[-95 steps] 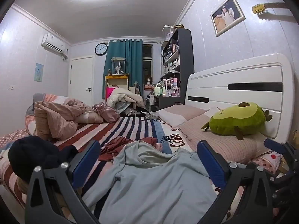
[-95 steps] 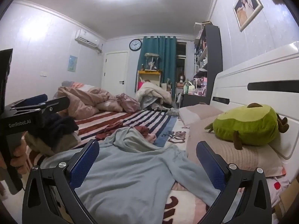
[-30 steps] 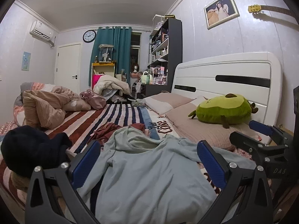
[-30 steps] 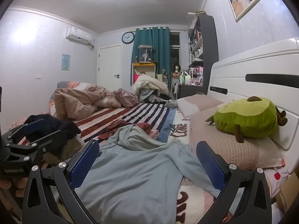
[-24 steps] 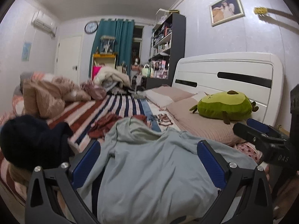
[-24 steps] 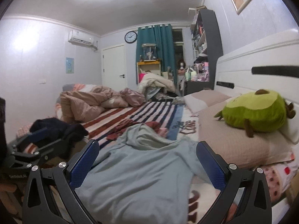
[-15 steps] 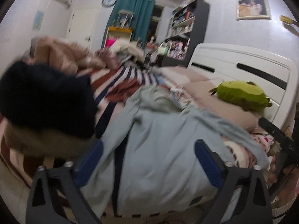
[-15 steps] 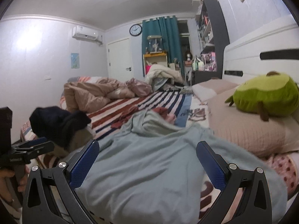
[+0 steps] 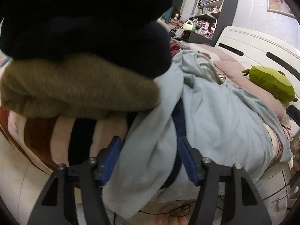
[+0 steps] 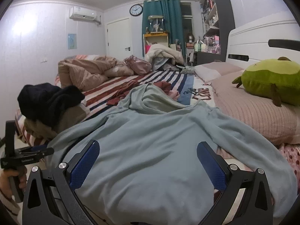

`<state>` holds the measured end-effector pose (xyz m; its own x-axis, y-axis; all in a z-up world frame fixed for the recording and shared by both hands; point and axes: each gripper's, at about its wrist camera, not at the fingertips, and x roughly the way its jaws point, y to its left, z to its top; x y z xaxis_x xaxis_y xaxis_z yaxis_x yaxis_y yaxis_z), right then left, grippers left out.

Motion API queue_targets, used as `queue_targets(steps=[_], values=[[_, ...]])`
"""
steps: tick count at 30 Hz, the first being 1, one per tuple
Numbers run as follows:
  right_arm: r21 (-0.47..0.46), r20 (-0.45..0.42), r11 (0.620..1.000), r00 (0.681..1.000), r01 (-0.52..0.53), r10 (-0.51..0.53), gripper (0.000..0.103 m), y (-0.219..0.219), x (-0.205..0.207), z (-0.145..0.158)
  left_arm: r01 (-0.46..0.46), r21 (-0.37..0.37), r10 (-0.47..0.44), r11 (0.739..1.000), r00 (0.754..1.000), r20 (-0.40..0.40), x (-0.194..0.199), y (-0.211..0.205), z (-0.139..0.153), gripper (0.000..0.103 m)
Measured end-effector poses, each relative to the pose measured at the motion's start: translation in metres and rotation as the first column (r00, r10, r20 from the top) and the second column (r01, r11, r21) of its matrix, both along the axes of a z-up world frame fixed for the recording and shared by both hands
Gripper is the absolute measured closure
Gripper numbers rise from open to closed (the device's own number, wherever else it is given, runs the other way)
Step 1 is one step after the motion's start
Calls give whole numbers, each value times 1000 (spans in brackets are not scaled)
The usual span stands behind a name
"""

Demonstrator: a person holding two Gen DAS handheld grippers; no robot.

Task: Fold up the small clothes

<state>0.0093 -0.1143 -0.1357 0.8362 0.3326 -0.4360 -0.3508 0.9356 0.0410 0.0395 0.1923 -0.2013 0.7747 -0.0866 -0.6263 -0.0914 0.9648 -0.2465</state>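
Observation:
A pale blue long-sleeved top [image 10: 153,142] lies spread over the bed, its hem hanging over the near edge. In the left wrist view its left sleeve [image 9: 150,150] hangs down between the fingers of my left gripper [image 9: 149,161], whose jaws are partly closed around the cloth with a gap left. My right gripper [image 10: 148,161] is open over the hem of the top, touching nothing that I can see. The left gripper also shows at the left edge of the right wrist view [image 10: 28,155].
A pile of black [image 9: 84,22] and olive-brown [image 9: 75,86] clothes sits on the bed corner close to the left gripper. A dark red garment [image 10: 131,90] lies beyond the top. A green plush [image 10: 270,80] rests on the pink pillows by the white headboard [image 10: 262,37].
My left gripper has dropped low to the bed's left corner and narrowed its jaws around the hanging sleeve. My right gripper has lowered toward the hem and stays open.

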Motion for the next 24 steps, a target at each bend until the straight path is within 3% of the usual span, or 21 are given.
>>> queue_targets(steps=[2, 5, 9, 14, 19, 24], values=[[-1, -3, 1000, 1000, -10, 10, 0, 4, 2, 1, 6, -10, -7, 1000, 1000, -29, 5, 0, -9, 82], [-1, -3, 1000, 1000, -14, 14, 0, 9, 4, 1, 17, -14, -18, 1000, 1000, -25, 5, -1, -8, 97], [16, -9, 1000, 1000, -17, 17, 0, 9, 7, 0, 52, -22, -52, 998, 999, 3, 0, -8, 13, 97], [69, -13, 997, 1000, -25, 26, 0, -2, 8, -2, 78, 2, -78, 997, 988, 132, -3, -28, 67, 98], [98, 0, 995, 1000, -23, 23, 0, -25, 3, -5, 193, 5, -188, 981, 950, 248, 11, -71, 125, 98], [143, 14, 989, 1000, 23, -25, 0, -69, -6, -10, 320, 2, -309, 947, 912, 269, 39, -136, 143, 98]])
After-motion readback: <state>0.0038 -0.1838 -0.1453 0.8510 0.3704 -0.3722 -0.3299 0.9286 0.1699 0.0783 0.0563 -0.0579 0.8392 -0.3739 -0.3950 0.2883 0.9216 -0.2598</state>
